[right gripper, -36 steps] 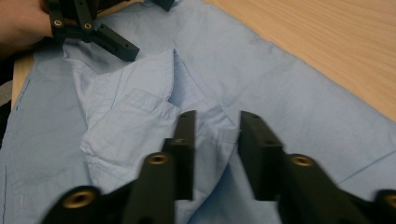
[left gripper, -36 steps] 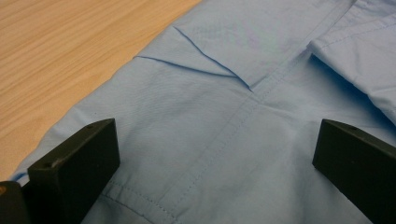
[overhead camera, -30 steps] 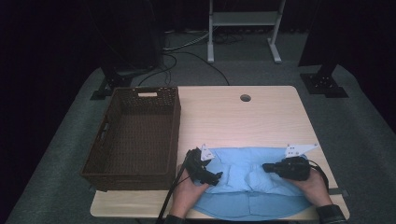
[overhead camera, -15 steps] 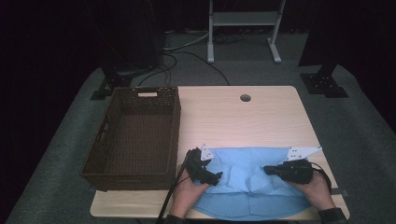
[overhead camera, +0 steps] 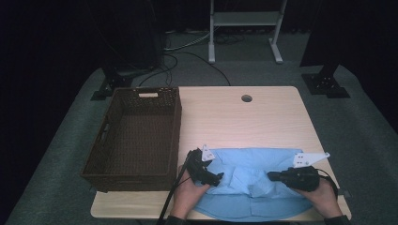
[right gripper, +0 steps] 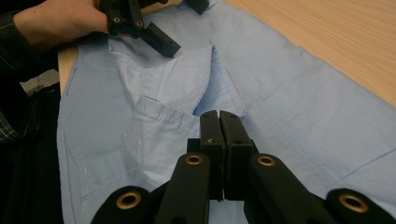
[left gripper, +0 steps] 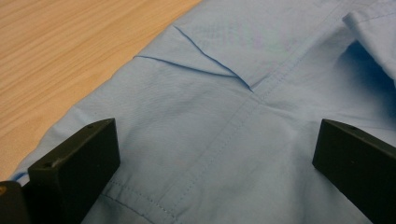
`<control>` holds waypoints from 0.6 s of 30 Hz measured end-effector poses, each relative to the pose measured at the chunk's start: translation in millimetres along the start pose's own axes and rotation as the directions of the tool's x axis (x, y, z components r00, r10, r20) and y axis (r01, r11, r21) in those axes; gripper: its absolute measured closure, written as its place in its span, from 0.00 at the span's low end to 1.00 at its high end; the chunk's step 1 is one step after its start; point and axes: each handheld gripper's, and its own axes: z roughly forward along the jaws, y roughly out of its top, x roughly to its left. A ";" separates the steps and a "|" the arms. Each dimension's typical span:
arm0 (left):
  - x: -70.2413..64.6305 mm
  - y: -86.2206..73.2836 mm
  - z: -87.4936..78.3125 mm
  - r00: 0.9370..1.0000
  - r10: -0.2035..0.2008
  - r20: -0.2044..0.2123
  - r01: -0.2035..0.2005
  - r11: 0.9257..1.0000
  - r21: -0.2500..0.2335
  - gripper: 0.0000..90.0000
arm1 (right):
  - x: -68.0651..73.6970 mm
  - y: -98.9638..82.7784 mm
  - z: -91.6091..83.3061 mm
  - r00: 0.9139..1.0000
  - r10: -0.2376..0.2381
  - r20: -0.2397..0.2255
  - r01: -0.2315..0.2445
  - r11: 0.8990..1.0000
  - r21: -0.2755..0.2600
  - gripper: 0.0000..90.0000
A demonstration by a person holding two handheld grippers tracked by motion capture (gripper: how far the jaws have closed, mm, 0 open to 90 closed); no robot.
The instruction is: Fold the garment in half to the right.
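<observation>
A blue shirt (overhead camera: pixel 263 183) lies flat at the near edge of the table (overhead camera: pixel 263 122). The left tool (overhead camera: pixel 218 178) sits on it with jaws wide apart. The right tool (right gripper: pixel 219 116) is squeezed together, maybe pinching a bit of cloth.

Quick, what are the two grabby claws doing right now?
Left gripper: open, jaws wide over the blue shirt, gripping nothing.
Right gripper: shut; whether it pinches any shirt cloth cannot be told.

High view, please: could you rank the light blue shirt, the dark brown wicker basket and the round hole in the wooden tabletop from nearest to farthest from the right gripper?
1. Light blue shirt: directly under the right gripper.
2. Round hole in the wooden tabletop: far edge, centre.
3. Dark brown wicker basket: table's left side.
</observation>
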 end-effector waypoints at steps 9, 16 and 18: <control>0.0 0.0 0.0 1.000 0.000 0.000 0.000 1.000 0.000 0.00 | 11.5 -5.8 -5.6 1.000 -0.007 -0.012 0.007 1.000 -0.008 1.00; 0.0 0.0 -0.1 1.000 0.000 0.000 0.000 1.000 0.001 0.00 | 19.0 -10.3 -8.4 1.000 -0.009 -0.029 0.008 1.000 -0.012 1.00; 0.0 0.0 0.0 1.000 -0.001 0.000 0.001 1.000 0.000 0.00 | 21.5 -12.0 -8.4 0.999 -0.008 -0.034 0.008 1.000 -0.010 1.00</control>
